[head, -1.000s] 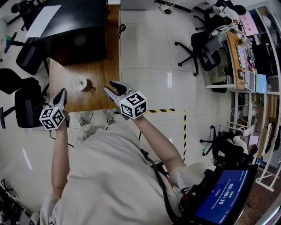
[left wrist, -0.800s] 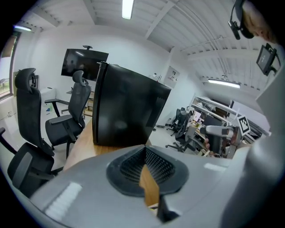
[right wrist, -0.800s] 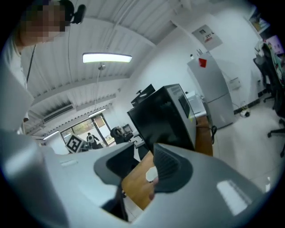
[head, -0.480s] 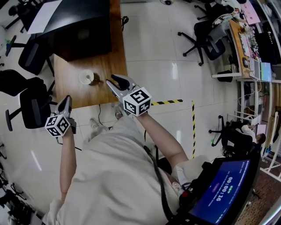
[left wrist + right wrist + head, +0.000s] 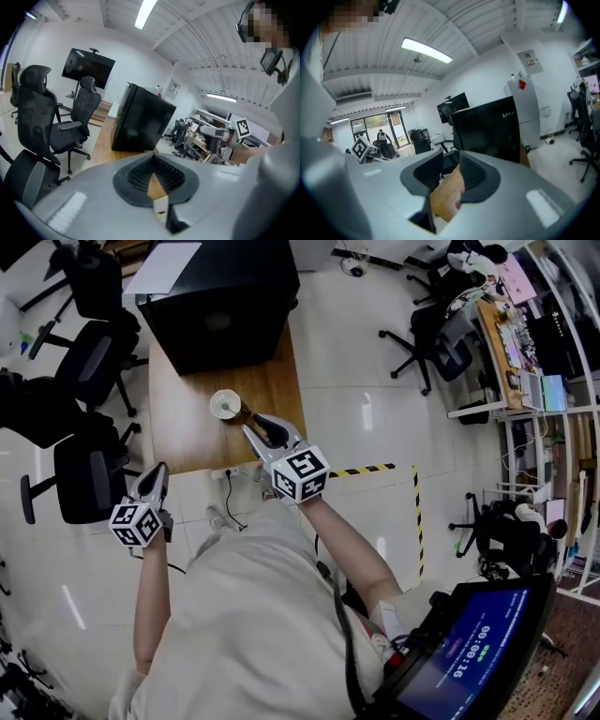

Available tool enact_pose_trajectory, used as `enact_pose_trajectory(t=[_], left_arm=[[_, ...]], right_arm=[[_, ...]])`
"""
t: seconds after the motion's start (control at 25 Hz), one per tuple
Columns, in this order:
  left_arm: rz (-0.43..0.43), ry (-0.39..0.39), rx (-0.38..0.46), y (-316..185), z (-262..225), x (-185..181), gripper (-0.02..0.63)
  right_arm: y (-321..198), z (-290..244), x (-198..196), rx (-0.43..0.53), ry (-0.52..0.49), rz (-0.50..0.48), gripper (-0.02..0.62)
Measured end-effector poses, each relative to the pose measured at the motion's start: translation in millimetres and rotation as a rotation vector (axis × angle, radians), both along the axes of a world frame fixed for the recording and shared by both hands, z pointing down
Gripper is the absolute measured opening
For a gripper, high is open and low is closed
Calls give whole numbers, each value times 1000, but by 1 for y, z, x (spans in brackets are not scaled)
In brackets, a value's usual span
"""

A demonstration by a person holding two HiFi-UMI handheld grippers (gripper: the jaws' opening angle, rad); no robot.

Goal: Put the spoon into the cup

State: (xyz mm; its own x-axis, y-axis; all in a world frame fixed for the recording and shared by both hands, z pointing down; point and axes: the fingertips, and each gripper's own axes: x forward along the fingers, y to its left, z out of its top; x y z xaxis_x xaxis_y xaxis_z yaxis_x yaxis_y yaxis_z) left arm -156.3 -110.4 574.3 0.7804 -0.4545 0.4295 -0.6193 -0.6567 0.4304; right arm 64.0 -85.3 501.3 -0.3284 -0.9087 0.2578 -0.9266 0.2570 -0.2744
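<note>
A white cup (image 5: pixel 224 404) stands on the wooden table (image 5: pixel 197 442), with a small brown spoon (image 5: pixel 243 414) lying just to its right. My right gripper (image 5: pixel 257 427) reaches over the table's near right part, its tips close beside the spoon. In the right gripper view its jaws (image 5: pixel 451 165) stand apart with only table wood showing between them; they have just been closing. My left gripper (image 5: pixel 158 471) hangs left of the table's near corner, off the tabletop. In the left gripper view its pads (image 5: pixel 140 171) meet at the tips with nothing held.
A large black cabinet (image 5: pixel 220 296) sits at the table's far end. Black office chairs (image 5: pixel 86 474) stand to the left of the table. A cable (image 5: pixel 228 501) lies on the tiled floor under the near edge, and yellow-black tape (image 5: pixel 362 469) runs to the right.
Both grippers have come closer to the table. The right gripper's tips have reached the spot beside the cup and its jaws stand narrower. The left gripper has moved along the table's left side.
</note>
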Motion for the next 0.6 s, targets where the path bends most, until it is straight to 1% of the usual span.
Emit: enact_pose_trajectory(t=[0.12, 0.24, 0.32, 0.48, 0.6], left_arm=[[-3, 15, 7, 11, 2, -35, 0], [-7, 38, 22, 18, 3, -62, 0], [-1, 43, 34, 23, 7, -78, 0], [1, 43, 25, 39, 16, -102, 0], [-4, 55, 13, 60, 19, -114, 0]], right_arm=[[15, -2, -29, 1, -6, 8, 110], [32, 2, -49, -8, -33, 34, 109], [41, 9, -60, -16, -34, 49, 109], [58, 12, -75, -24, -33, 66, 109], [70, 9, -74, -16, -40, 92, 109]])
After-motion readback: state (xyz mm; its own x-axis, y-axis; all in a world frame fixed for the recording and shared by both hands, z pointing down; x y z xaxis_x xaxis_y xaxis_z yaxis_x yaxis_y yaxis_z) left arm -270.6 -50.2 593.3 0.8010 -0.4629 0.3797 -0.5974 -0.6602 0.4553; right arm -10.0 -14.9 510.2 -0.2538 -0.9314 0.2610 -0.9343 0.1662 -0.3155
